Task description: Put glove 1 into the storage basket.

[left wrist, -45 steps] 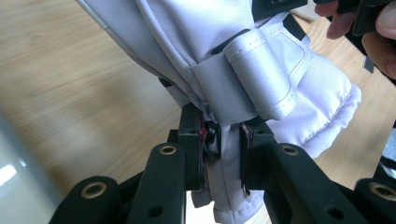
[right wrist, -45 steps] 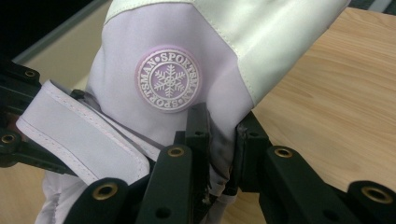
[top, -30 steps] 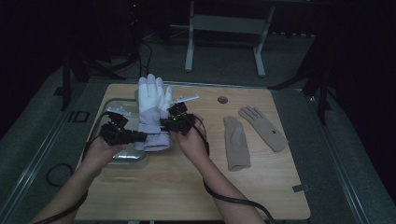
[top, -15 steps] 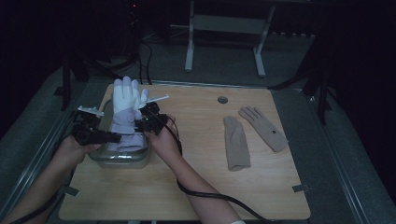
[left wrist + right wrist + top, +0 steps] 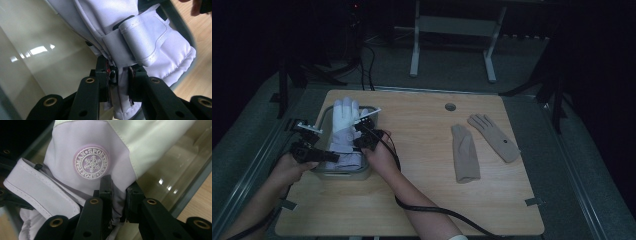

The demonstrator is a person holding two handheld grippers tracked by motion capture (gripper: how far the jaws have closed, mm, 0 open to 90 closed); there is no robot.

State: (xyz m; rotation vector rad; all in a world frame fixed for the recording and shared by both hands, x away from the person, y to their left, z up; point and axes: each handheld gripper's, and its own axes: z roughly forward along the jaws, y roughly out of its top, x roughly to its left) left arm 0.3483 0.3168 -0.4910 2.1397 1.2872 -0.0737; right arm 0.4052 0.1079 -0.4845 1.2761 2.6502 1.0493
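Both the left gripper (image 5: 331,156) and right gripper (image 5: 358,141) pinch the white glove's (image 5: 344,125) cuff, frame left. Lower it evenly, I'd say, keeping its fingers inside the clear bin (image 5: 343,173).

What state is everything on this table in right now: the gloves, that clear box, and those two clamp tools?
White ski glove: held at its cuff, hanging over the box.
Clear box: open, no lid on it.
Left gripper: fingers shut on the cuff.
Right gripper: fingers shut on the cuff.
Two beige gloves: lying flat, untouched.
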